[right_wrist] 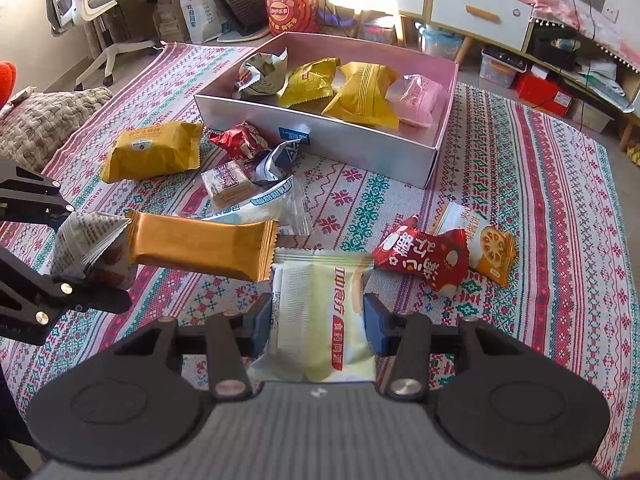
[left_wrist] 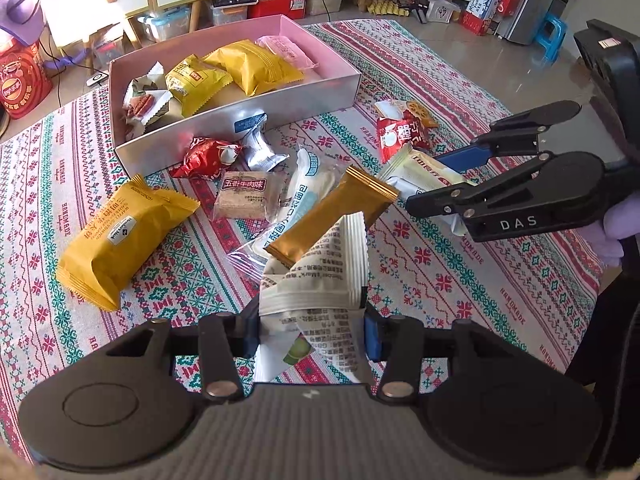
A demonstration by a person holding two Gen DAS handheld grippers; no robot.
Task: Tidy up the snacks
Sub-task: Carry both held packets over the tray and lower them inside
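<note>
Black-fingered and clamped tight, the left gripper (left_wrist: 312,320) pinches a crumpled white printed packet (left_wrist: 320,276), while the right gripper (right_wrist: 318,320) grips a flat pale green-and-white packet (right_wrist: 320,320) by its sides. Just beyond both, a long golden-brown foil bar (right_wrist: 200,246) lies on the red-and-green patterned cloth (right_wrist: 540,240) among loose snacks — a red pouch (right_wrist: 424,258), a fat yellow packet (left_wrist: 116,236). Farther back stands the open pink cardboard box (left_wrist: 240,124), holding yellow packets (left_wrist: 252,66) and a pink one (left_wrist: 286,52).
</note>
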